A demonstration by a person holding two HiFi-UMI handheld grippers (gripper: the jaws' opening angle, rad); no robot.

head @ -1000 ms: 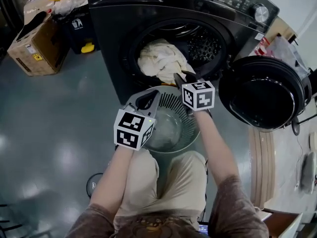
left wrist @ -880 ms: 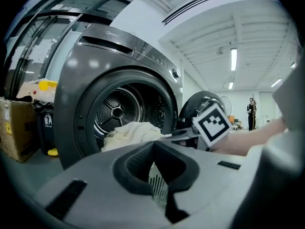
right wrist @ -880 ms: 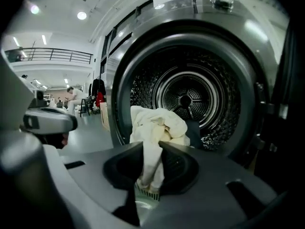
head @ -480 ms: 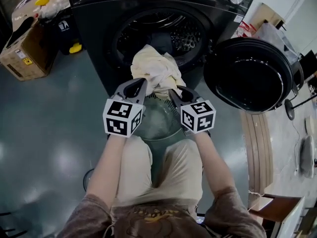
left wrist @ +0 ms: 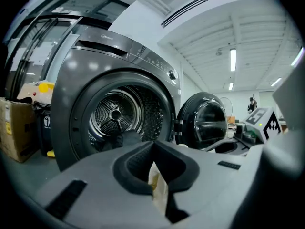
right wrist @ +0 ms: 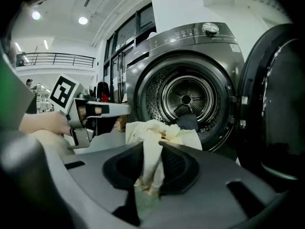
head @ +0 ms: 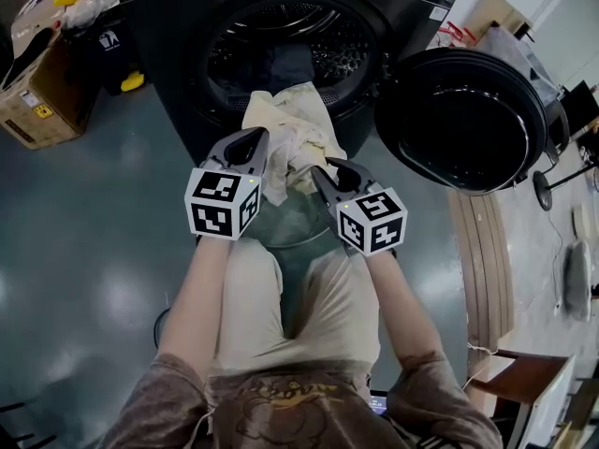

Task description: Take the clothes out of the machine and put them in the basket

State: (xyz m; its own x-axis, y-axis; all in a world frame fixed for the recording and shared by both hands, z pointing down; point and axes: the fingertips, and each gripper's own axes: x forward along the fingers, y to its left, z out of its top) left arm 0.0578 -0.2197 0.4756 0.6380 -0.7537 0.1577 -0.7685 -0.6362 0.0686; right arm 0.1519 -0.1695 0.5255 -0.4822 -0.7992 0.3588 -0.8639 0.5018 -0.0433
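A cream cloth (head: 292, 129) hangs out of the black washing machine's (head: 168, 54) mouth, over the round grey basket (head: 281, 227) on the floor. My left gripper (head: 251, 143) is shut on its left side; in the left gripper view a cream fold (left wrist: 158, 187) is pinched between the jaws. My right gripper (head: 321, 168) is shut on the right side of the cream cloth (right wrist: 151, 147), which bunches up between its jaws. A dark garment (head: 285, 64) lies inside the drum (right wrist: 183, 99). The left gripper (right wrist: 95, 109) also shows in the right gripper view.
The machine's round door (head: 463, 120) stands open to the right. A cardboard box (head: 37, 82) and a dark bin (head: 110, 50) sit left of the machine. The person's knees (head: 299, 297) are just behind the basket. Wooden boards (head: 477, 260) lie at the right.
The right gripper has drawn the cream cloth out of the drum mouth toward the basket. The left gripper now grips the cloth's left side.
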